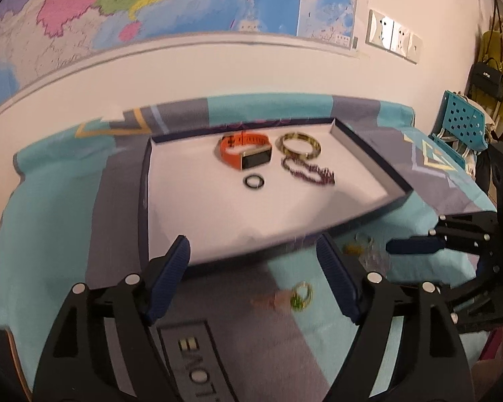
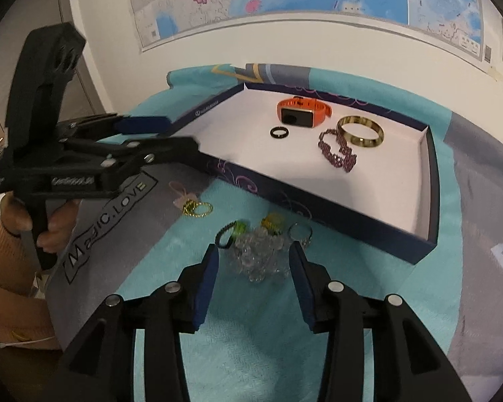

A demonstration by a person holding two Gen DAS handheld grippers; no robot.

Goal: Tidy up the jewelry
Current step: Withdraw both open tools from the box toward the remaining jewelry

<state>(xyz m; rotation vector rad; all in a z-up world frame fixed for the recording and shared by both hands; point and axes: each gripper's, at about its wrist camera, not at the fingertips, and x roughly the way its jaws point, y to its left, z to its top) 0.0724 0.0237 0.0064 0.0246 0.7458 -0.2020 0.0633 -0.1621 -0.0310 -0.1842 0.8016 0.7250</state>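
Note:
A shallow dark-rimmed tray (image 1: 144, 201) (image 2: 318, 207) with a white floor holds an orange watch (image 1: 246, 154) (image 2: 298, 114), a gold bangle (image 1: 298, 145) (image 2: 360, 131), a purple bead bracelet (image 1: 308, 171) (image 2: 338, 152) and a black ring (image 1: 254, 182) (image 2: 280, 132). My left gripper (image 1: 253, 244) (image 2: 183, 134) hangs open and empty over the tray's near-left edge. A gold ring with a green stone (image 1: 301, 296) lies on the cloth below it. My right gripper (image 2: 254, 251) is open, its fingertips either side of a clear bead bracelet (image 2: 261, 264) without pressing it.
Loose on the teal and grey cloth (image 2: 251, 335) before the tray lie gold rings (image 2: 198, 208), a black ring with a green stone (image 2: 231, 231), a yellow piece (image 2: 271, 222) and a silver ring (image 2: 300, 232). A blue chair (image 1: 462, 120) stands at the right. A hand (image 2: 50, 227) grips the left handle.

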